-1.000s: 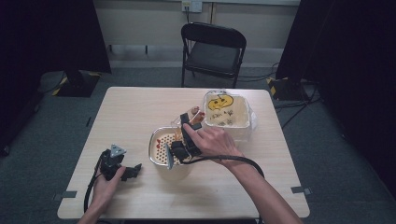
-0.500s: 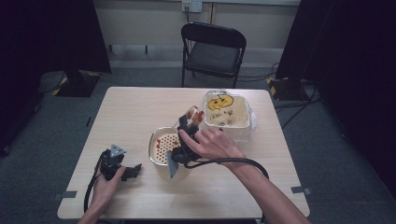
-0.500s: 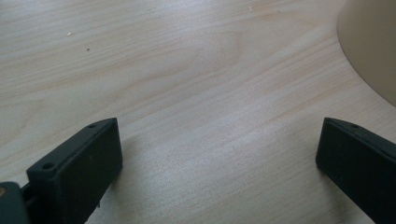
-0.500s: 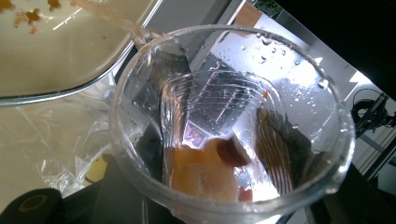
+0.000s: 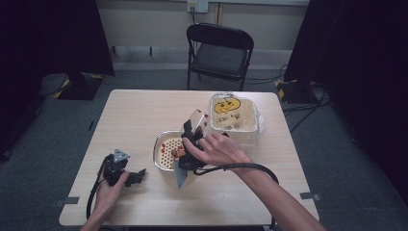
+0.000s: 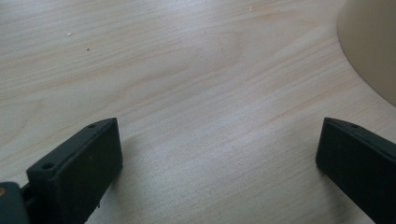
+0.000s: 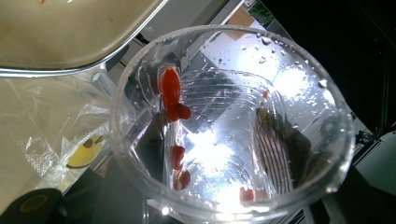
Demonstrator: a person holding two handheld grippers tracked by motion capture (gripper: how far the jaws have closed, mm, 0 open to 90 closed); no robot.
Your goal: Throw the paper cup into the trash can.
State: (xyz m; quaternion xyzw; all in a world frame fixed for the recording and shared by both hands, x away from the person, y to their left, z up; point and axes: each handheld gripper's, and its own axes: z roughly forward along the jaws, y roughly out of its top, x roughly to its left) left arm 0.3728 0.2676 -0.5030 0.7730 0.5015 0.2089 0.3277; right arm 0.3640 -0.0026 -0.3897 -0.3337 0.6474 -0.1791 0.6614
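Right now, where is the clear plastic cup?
In the high view, the clear plastic cup is held tipped in the right claw near the table's middle, between the round perforated metal strainer and the white square tub.

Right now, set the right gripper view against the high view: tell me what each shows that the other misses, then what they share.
Right gripper view: the inside of the cup, wet with droplets, with red bits stuck to its wall.
High view: the table, the chair behind it, and the left gripper, open, low on the table.
Shared: the tilted cup held by the right gripper, and the lined bin with something yellow in it.
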